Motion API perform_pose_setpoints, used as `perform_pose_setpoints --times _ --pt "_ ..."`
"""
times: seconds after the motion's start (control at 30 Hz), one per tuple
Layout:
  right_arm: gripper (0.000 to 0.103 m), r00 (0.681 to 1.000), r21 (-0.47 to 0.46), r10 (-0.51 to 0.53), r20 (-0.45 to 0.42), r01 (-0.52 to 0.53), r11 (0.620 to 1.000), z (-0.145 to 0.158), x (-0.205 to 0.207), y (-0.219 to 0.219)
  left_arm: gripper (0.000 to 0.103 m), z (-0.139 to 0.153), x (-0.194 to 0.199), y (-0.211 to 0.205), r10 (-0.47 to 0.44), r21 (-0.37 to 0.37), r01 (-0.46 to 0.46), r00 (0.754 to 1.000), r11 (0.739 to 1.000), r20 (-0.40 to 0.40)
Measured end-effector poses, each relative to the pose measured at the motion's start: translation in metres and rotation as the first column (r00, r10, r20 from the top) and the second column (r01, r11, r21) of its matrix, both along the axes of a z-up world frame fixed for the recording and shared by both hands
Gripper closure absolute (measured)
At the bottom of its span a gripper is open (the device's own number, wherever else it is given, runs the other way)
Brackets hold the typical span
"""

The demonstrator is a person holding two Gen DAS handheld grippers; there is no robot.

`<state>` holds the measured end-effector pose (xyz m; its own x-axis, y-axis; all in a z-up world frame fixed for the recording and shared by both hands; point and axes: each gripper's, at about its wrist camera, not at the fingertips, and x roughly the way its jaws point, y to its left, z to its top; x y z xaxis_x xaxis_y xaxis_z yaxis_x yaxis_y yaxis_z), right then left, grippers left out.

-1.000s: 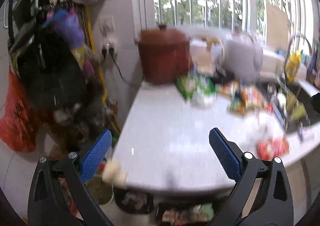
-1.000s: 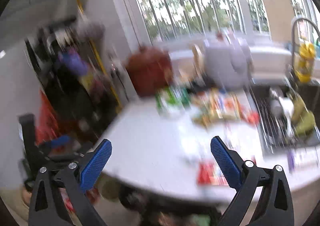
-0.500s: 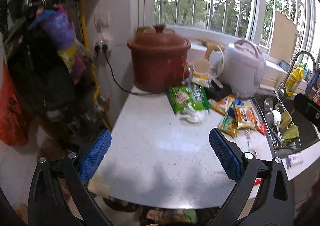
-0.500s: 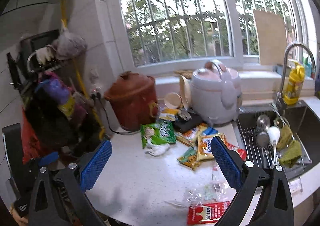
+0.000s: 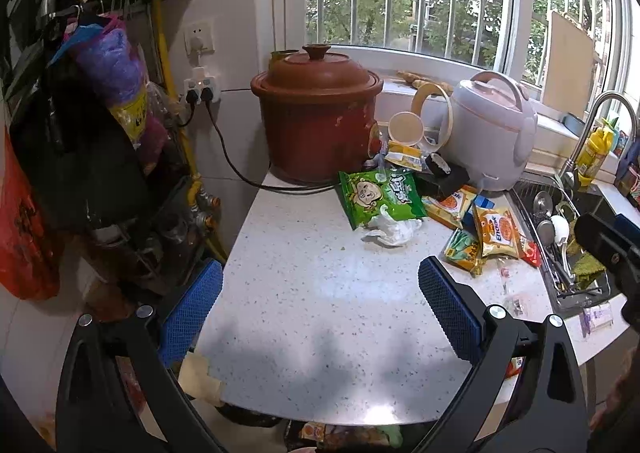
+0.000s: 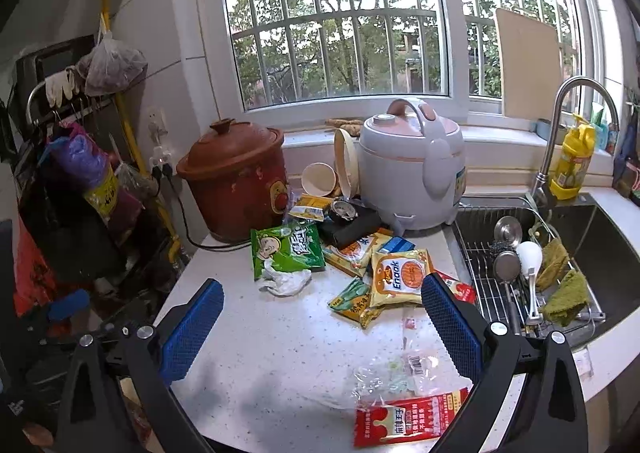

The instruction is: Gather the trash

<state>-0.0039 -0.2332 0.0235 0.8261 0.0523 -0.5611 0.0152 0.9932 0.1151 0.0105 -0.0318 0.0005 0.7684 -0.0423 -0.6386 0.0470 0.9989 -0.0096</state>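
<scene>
Hovering over a white speckled counter [image 5: 304, 293] with blue pads spread wide and nothing between them: left gripper [image 5: 320, 307] above the bare near stretch, right gripper [image 6: 322, 319] above the same counter closer to the litter. Taking the brown clay pot [image 5: 316, 113] as the mark, from left to right: just in front of the pot and to its right, green snack bag [image 6: 286, 249] lying flat, well ahead of both grippers; touching that bag's near edge, crumpled white plastic scrap [image 6: 286, 281], ahead of the right gripper's left pad; farther right of the pot, a cluster of yellow and orange wrappers with a yellow Enaak packet [image 6: 400, 275] on top, just beyond the right gripper's right pad; far right of the pot and nearest the counter's front edge, clear crinkled wrapper [image 6: 394, 373] and, touching it, red sachet [image 6: 412, 419], both low between the right gripper's pads. Standing behind the wrappers, to the pot's right, pale rice cooker [image 6: 412, 165]; beyond it, steel sink [image 6: 600, 237] with a dish rack.
</scene>
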Motion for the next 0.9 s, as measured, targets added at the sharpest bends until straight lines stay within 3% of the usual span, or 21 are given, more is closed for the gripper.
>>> perform_pose_setpoints --times 0.9 --pt "0.005 1.000 -0.006 -0.017 -0.009 0.017 1.000 -0.0004 -0.0029 0.0054 0.007 0.0032 0.0043 0.0002 -0.015 0.000 0.015 1.000 1.000 -0.004"
